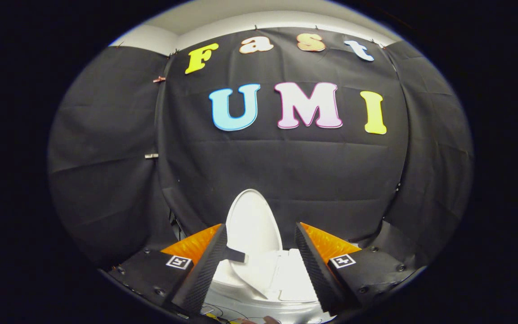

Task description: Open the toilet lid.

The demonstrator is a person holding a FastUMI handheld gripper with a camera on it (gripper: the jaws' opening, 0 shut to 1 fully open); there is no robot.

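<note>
A white toilet (286, 281) stands low against the black cloth wall, just ahead of my fingers. Its oval lid (253, 220) is raised and stands nearly upright, tilted a little toward the left finger. A small dark tab (237, 256) sticks out from the lid's lower left edge, right beside the left finger's inner face (209, 265). My gripper (260, 227) is open, with the fingers set wide on either side of the lid. Neither finger presses on the lid. The right finger (315, 265) stands apart from it, over the toilet's flat white top.
Black cloth hangs on the back and both sides of the booth, close behind the toilet. Thin cables and a small yellow piece (212, 315) lie on the white surface below the left finger. A bit of a hand (263, 320) shows beneath the fingers.
</note>
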